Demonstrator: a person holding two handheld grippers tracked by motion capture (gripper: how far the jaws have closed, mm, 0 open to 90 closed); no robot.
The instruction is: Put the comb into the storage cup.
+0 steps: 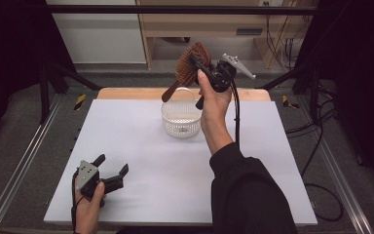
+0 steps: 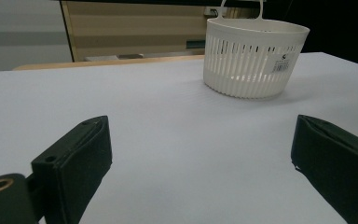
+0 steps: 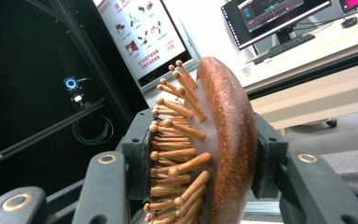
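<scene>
A white table (image 1: 141,146) runs out ahead of both claws. On it, below and just in front of the raised right claw (image 1: 200,64), stands a white slotted basket (image 1: 181,119), upright and apparently empty. From the left claw (image 2: 200,154) the basket (image 2: 254,58) sits well ahead and to the right.

The right claw, lifted high above the basket's far rim, is clenched on a wooden hairbrush (image 1: 187,68). The brush (image 3: 214,149) is pinched by its head, bristle pegs against one pad and the smooth back against the other. Its handle slants down toward the basket.

The left claw (image 1: 111,173) lies released near the table's front edge, jaws wide apart with nothing between them.

Likely risks: the pegs give an uneven hold, so the brush could twist or slip out. The basket is light, so the long handle could catch its rim and tip or shove it.
</scene>
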